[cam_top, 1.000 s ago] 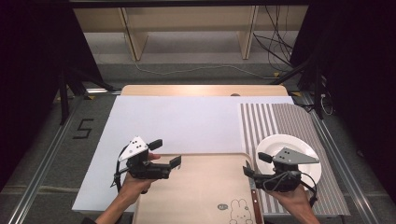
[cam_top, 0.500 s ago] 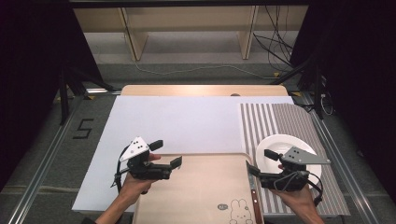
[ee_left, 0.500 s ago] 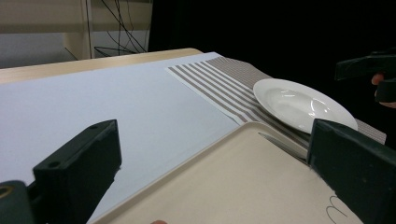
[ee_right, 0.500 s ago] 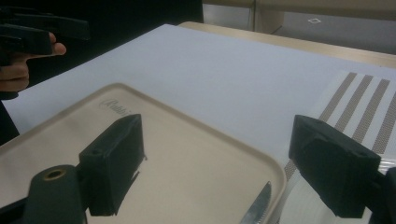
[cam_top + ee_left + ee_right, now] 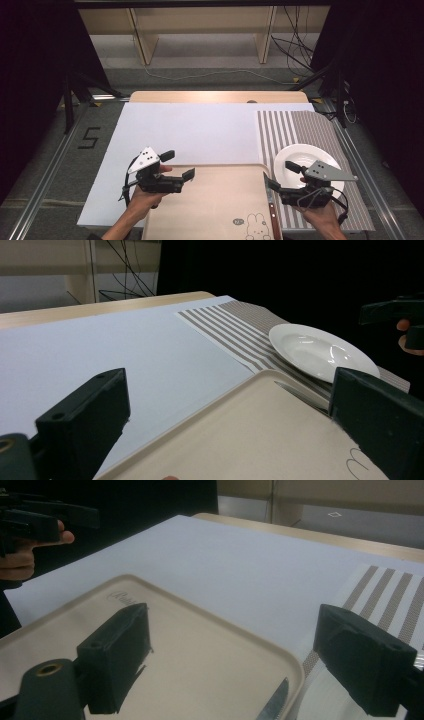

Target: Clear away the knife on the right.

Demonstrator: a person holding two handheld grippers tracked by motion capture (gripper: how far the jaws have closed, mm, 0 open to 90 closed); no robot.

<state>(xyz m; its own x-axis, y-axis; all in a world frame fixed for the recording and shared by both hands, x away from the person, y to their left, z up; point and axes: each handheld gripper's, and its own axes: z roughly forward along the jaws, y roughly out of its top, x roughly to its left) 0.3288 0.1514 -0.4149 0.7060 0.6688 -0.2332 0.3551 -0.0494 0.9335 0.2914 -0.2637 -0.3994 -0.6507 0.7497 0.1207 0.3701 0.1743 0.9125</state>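
Observation:
A beige tray (image 5: 220, 200) with a rabbit drawing lies at the near edge of the table. A knife (image 5: 273, 212) rests along its right rim, its blade (image 5: 275, 707) low in the right gripper view. A white plate (image 5: 300, 157) sits on the striped mat (image 5: 295, 127). My left gripper (image 5: 178, 165) hovers open over the tray's left part, nothing between its jaws (image 5: 230, 425). My right gripper (image 5: 280, 175) stands open between the tray's right rim and the plate, above the knife, also holding nothing (image 5: 240, 655).
A large white sheet (image 5: 200, 130) covers the middle of the table, with a wooden strip (image 5: 215, 96) beyond it. The plate (image 5: 315, 347) and knife (image 5: 300, 392) appear ahead in the left gripper view. Metal rails run along both table sides.
My right gripper has shifted slightly to the right and nearer to the person, staying open. The left gripper has barely moved.

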